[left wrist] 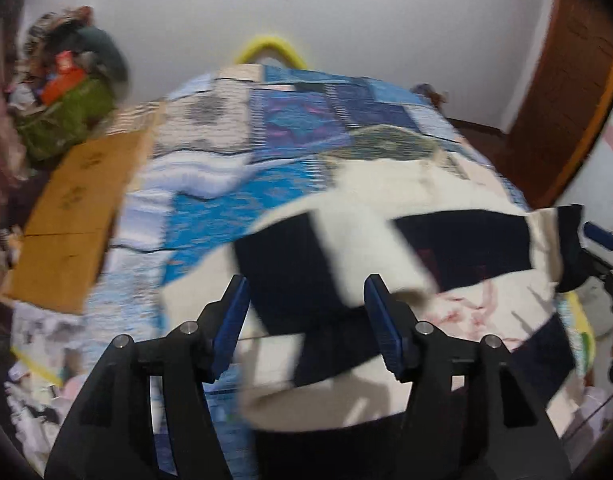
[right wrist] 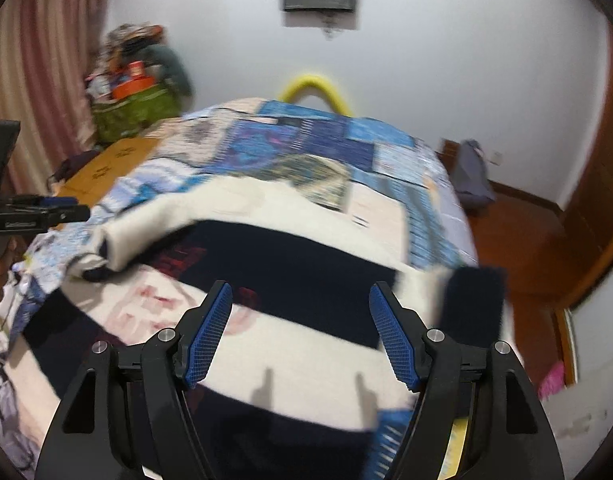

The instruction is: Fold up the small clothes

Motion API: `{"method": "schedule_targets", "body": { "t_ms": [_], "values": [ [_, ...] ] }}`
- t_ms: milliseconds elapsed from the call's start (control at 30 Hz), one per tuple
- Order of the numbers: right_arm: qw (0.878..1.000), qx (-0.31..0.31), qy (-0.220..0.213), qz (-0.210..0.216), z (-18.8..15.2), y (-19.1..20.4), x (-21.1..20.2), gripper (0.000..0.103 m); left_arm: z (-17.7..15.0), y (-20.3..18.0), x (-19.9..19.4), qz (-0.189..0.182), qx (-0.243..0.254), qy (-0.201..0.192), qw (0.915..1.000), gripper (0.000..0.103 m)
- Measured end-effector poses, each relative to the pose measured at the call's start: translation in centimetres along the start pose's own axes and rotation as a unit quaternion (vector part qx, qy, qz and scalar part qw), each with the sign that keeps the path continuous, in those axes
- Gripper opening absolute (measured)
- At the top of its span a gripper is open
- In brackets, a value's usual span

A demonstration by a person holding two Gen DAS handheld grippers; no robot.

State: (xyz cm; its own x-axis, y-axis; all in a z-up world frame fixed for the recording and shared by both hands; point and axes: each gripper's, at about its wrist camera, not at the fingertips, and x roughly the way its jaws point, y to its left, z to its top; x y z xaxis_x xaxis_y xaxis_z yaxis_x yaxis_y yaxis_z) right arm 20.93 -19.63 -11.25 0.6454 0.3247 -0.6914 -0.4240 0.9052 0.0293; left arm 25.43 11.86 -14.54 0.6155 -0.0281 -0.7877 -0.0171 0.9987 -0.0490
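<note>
A cream and navy striped garment (left wrist: 386, 248) lies spread on the bed's patchwork quilt (left wrist: 242, 152); it has a faint red print. It also shows in the right wrist view (right wrist: 290, 280). My left gripper (left wrist: 306, 292) is open above the garment's near left part, with nothing between its blue pads. My right gripper (right wrist: 300, 300) is open above the garment's near right part, also empty. One sleeve is folded in at the left of the right wrist view (right wrist: 122, 240). Both views are motion-blurred.
A brown cardboard box (left wrist: 78, 216) lies beside the bed on the left. A green bag (left wrist: 62, 116) stuffed with items stands in the far left corner. A wooden door (left wrist: 566, 92) is at the right. The other gripper shows at the edge (right wrist: 34, 212).
</note>
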Motion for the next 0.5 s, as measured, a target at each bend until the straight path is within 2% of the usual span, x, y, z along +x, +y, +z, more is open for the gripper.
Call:
{"method": "schedule_targets", "body": {
  "t_ms": [100,200,333,500],
  "values": [
    [0.999,-0.026,0.001,0.024,1.4,3.1,1.5,0.068,-1.3,2.9,0.7,0.024,-0.023,0.016,0.9993,0.059],
    [0.998,-0.052,0.01,0.043,2.2,6.0,3.3,0.068,-3.0,5.2,2.6,0.03,-0.048,0.044,0.9975,0.059],
    [0.993,-0.087,0.032,0.07,2.7,10.3,6.2,0.068,-5.1,6.3,5.5,0.023,-0.061,0.079,0.9947,0.059],
    [0.987,-0.123,0.07,0.076,2.5,13.9,9.9,0.068,-6.7,6.2,8.1,0.006,-0.063,0.106,0.9923,0.059]
  ]
}}
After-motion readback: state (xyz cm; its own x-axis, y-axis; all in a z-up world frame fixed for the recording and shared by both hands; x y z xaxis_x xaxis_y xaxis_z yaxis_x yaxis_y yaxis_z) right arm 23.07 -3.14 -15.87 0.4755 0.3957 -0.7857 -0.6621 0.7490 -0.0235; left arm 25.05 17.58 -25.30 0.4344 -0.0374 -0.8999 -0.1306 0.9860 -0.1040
